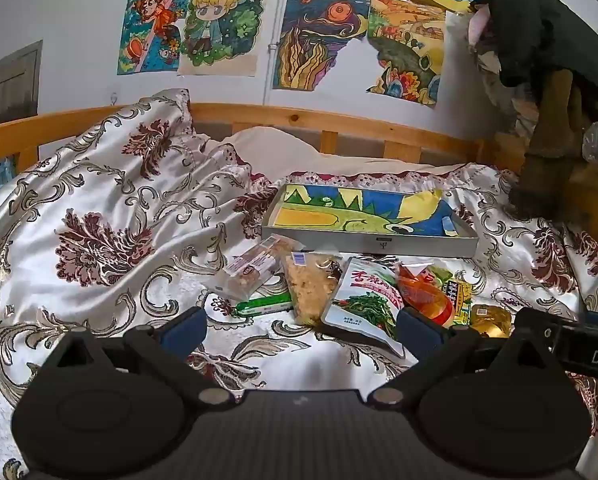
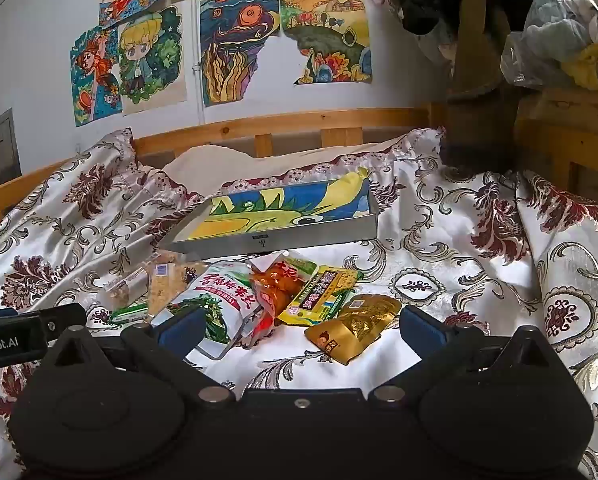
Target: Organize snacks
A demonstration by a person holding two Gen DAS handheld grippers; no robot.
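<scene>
Several snack packets lie in a row on a patterned bedspread in front of a shallow grey tray lined with a colourful drawing. They include a white-and-green pouch, an orange packet, a yellow-green packet, a gold packet, a clear cracker bag and a pink packet. My left gripper is open and empty just short of the row. My right gripper is open and empty, with the gold packet between its fingers.
A wooden bed rail runs behind the tray, with drawings on the wall above. Dark clothes and bags pile up at the right on a wooden frame. The bedspread rises in folds at the left and right.
</scene>
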